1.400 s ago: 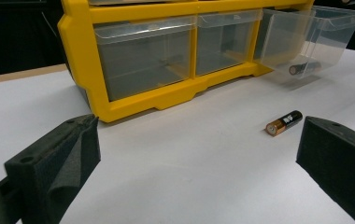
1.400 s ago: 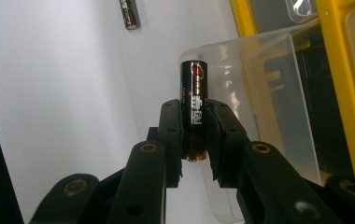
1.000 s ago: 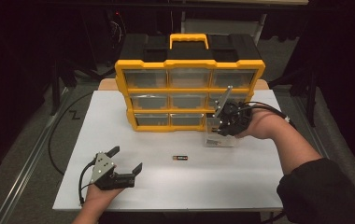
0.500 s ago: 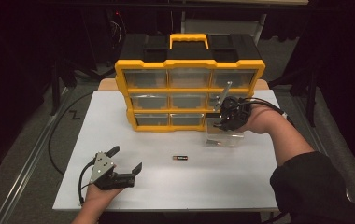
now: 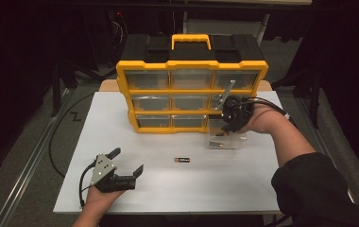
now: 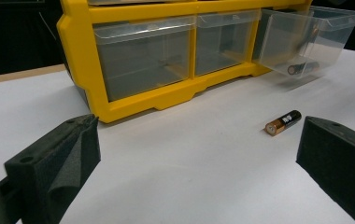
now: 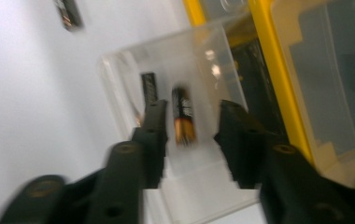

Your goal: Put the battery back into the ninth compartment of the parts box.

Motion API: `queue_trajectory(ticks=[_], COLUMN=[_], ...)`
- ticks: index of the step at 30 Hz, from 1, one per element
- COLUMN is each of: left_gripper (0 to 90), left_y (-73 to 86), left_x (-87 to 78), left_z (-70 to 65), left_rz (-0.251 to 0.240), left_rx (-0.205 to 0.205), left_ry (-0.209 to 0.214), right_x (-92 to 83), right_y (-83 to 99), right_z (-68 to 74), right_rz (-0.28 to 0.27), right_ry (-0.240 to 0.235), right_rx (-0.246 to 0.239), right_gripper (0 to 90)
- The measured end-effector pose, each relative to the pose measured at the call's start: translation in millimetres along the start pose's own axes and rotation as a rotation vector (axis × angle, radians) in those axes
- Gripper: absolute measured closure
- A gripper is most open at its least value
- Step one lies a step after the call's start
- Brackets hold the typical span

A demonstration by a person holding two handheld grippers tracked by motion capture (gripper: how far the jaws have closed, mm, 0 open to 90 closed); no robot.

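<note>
Now your right gripper (image 7: 192, 126) has just been opening above the clear drawer (image 5: 225, 141), dropping its battery (image 7: 183, 122); your left gripper (image 5: 126, 163) rests apart.

The white worktop (image 5: 262, 189) is brightly lit against dark surroundings; the right gripper view is motion-blurred, the left gripper view sharp.
</note>
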State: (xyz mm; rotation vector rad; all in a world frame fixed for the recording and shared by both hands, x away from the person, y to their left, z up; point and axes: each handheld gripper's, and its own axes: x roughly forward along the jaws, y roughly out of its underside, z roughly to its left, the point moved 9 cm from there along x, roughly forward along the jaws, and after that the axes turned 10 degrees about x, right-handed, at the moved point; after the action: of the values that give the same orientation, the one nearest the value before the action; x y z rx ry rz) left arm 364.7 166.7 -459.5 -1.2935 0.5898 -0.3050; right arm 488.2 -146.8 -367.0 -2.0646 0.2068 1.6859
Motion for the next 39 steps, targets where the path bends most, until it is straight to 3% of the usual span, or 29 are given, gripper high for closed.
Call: queue_trajectory(ticks=[21,31,39], left_gripper=[0.3,0.3,0.3], left_y=[-0.1,0.0,-0.7], left_x=[1.8,2.0,2.3], left_z=[-3.7,-3.2,-4.2], left_rz=[0.006,0.005,0.002], left_rx=[0.013,0.012,0.015], left_ry=[0.007,0.007,0.01], right_x=[-8.4,-1.6,13.6], right_y=[24.7,28.5,30.5], right_z=[39.0,59.1,75.9], right_rz=[0.0,0.006,0.016], right_ry=[-0.031,-0.064,-0.093], right_rx=[-0.025,-0.047,-0.068], right_gripper=[56.9,55.5,53.2])
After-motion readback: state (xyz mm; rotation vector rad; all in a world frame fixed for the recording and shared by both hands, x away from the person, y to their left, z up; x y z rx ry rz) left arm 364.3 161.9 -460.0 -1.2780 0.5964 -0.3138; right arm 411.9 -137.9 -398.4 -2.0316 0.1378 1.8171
